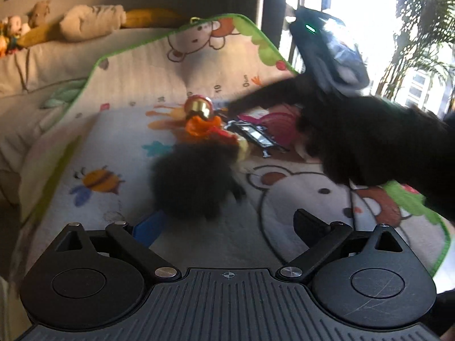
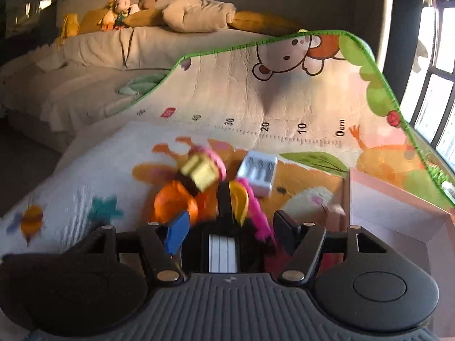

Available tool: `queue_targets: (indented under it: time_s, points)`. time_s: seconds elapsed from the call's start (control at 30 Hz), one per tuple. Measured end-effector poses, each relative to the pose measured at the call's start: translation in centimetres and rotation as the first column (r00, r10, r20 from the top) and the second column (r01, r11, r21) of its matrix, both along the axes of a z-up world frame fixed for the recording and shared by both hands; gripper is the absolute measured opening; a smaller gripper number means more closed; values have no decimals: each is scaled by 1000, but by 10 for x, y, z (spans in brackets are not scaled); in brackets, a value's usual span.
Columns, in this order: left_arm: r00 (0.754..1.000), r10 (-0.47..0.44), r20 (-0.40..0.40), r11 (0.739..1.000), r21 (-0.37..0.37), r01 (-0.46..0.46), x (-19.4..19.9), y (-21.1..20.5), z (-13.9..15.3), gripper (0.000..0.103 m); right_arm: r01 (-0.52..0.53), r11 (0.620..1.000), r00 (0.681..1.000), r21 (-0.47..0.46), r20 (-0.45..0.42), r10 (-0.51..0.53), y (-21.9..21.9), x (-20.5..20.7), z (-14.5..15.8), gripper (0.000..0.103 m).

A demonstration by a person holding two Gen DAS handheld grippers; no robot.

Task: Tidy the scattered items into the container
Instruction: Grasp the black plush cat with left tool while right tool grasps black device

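On the play mat (image 1: 119, 130) in the left wrist view, the left tool (image 1: 227, 227) stood wide open and empty before a blurred black fluffy thing (image 1: 193, 182). Beyond it lay a heap of toys (image 1: 210, 125), with the right tool (image 1: 327, 99) reaching across from the right.

In the right wrist view, that tool's jaws were partly open around a black strip, not visibly pressing it. A white charger (image 2: 257, 173) lay behind, the pink container (image 2: 398, 207) to the right, and a bed (image 2: 99, 56) beyond.
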State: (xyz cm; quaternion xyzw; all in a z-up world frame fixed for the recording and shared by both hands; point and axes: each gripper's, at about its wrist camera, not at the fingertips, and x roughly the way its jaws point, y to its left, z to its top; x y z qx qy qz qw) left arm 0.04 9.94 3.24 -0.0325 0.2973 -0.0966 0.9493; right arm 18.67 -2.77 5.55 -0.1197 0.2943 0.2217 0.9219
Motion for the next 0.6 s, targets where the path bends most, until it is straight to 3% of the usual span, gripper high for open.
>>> queue_targets:
  time_s: [0.1,0.2,0.27,0.37,0.43,0.6]
  points:
    - [1000,-12,14,999,-32,13,0,0,1,101,-5,1000,998,31,-59,7,5,29,8,43]
    - [999,3,34,999,-47,-1,3,1,4,101,-28,998,988,65,-153,37,8,54,4,40]
    - [999,15,39,998,-63,-13,6,3,5,101,-40,999,985,34,-168,45,14,62,-3,36]
    - [998,45,47,996,-75,-41,8,7,6,101,-61,998,982,-18,-179,57,21,61,-14,11]
    - [995,69,70,995,-73,-63,7,10,10,102,-66,998,985,-14,-158,63,15,54,-9,10]
    - [989,112,95,993,-50,-107,17,19,17,103,-71,986,991,153,-102,87,-32,15,43,10]
